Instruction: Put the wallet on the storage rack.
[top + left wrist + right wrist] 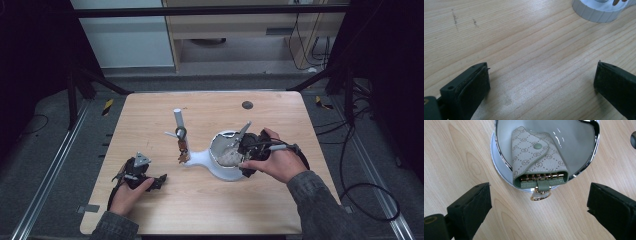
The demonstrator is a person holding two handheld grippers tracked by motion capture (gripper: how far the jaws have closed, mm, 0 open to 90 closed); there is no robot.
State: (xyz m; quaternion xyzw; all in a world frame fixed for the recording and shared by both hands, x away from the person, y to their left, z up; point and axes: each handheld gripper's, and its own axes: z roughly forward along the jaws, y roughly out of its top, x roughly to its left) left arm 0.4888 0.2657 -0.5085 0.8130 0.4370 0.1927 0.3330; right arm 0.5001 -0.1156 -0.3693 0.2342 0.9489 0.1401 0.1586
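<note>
At the right half of the table, about four o'clock from its centre, the right gripper hangs over a white dish with a chrome rim, its jaws spread wide and holding nothing. Inside the dish lies a pale green key case with a monogram print and a snap flap, tilted so that its open end with the row of gold hooks and a gold ring pokes out over the rim at six o'clock, towards the gripper. From the high view the dish sits on a white stand whose foot runs off towards nine o'clock, where a white post carries small hanging things I cannot make out.

The left gripper rests low on the bare wood at seven o'clock, jaws released and empty, well apart from the work.

What worries me is the grab. The case is soft and leans on a slick, curved wall, so if the jaws close on the ring or the narrow strap alone, I judge it may swing or slip free. A pinch that catches the chrome rim too could drag or tip the whole stand. Pushing down instead might slide the case deeper into the dish.
</note>
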